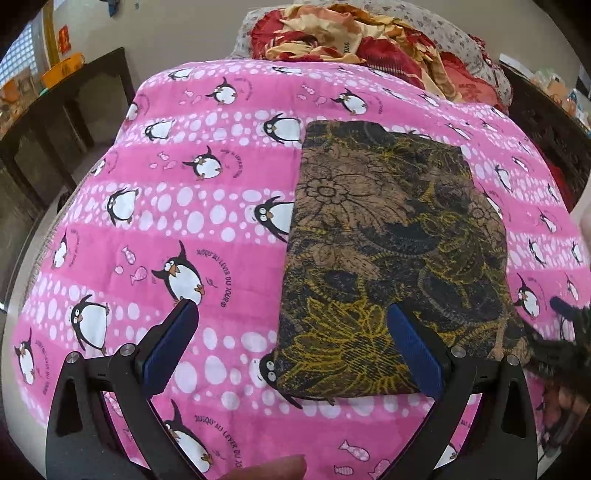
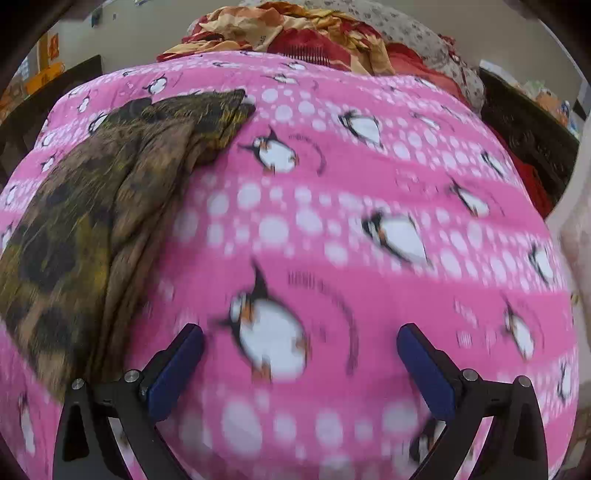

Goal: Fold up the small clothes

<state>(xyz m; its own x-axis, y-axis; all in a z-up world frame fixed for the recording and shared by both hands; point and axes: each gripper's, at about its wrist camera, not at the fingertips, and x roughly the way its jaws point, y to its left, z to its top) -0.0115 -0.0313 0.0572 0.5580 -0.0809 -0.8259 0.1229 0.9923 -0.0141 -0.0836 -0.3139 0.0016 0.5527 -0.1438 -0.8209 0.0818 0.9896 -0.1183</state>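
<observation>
A brown, black and yellow flower-print garment (image 1: 391, 254) lies folded flat as a long rectangle on the pink penguin sheet (image 1: 207, 206). My left gripper (image 1: 291, 314) hovers open over the garment's near left edge, its right blue pad above the cloth, nothing between the fingers. In the right wrist view the same garment (image 2: 85, 221) lies at the left with its folded edges stacked. My right gripper (image 2: 301, 334) stands open over bare pink sheet (image 2: 332, 192), to the right of the garment; this view is blurred by motion.
A heap of red and cream bedding (image 1: 369, 40) and a grey flowered pillow (image 1: 454, 33) lie at the far end. Dark wooden furniture (image 1: 55, 122) stands to the left and right. A fingertip (image 1: 273, 467) shows at the bottom edge.
</observation>
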